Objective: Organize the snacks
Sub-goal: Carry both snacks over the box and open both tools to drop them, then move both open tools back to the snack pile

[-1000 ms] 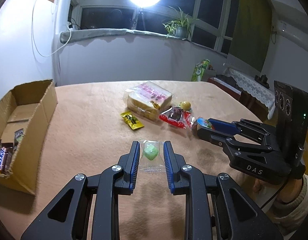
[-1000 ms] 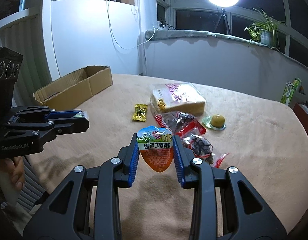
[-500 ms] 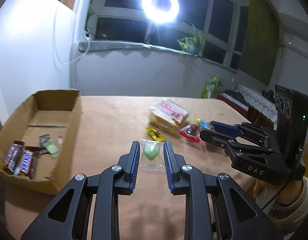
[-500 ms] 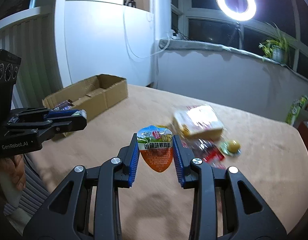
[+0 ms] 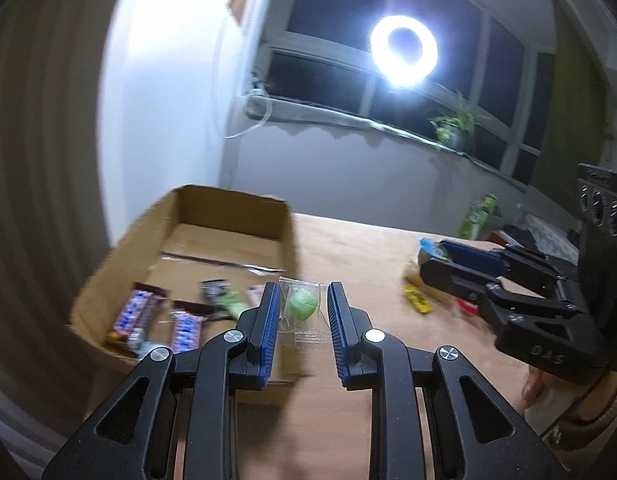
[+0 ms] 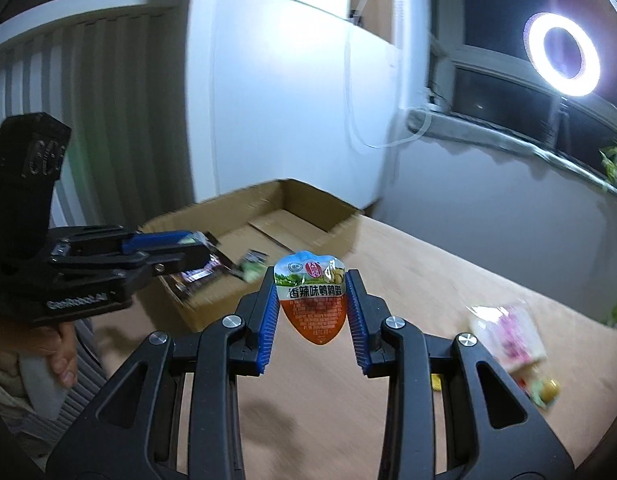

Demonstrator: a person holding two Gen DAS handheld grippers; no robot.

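Snacks are being gathered into the open brown cardboard box (image 5: 228, 240), which sits at the left end of the tan table (image 5: 368, 256), and both grippers are carrying one toward it. The left gripper (image 5: 300, 312) pinches a clear plastic sachet holding a pale green candy (image 5: 303, 305) between its blue-padded fingers (image 5: 270, 320); the sachet hangs just at the near right corner of the box, close above its rim. The right gripper (image 6: 311, 304) is clamped on a shield-shaped sealed pouch with a green, white and orange printed face (image 6: 311, 300), held upright in the air over the table, to the right of the box and not yet over it. Inside the box lie several wrapped chocolate bars (image 5: 132, 320) and a few smaller dark and green packets (image 5: 224, 300) near its front wall; the far half of its floor is bare. More snacks, among them a small yellow packet (image 5: 418, 300) and a clear bag with pink print (image 6: 512, 336), remain on the table to the right.

The step in hand looks like the carry-and-drop. The next move likely calls for the left gripper to travel a little farther left so the candy clears the box wall, then to spread its fingers. The right gripper should follow with the pouch without crowding the left.
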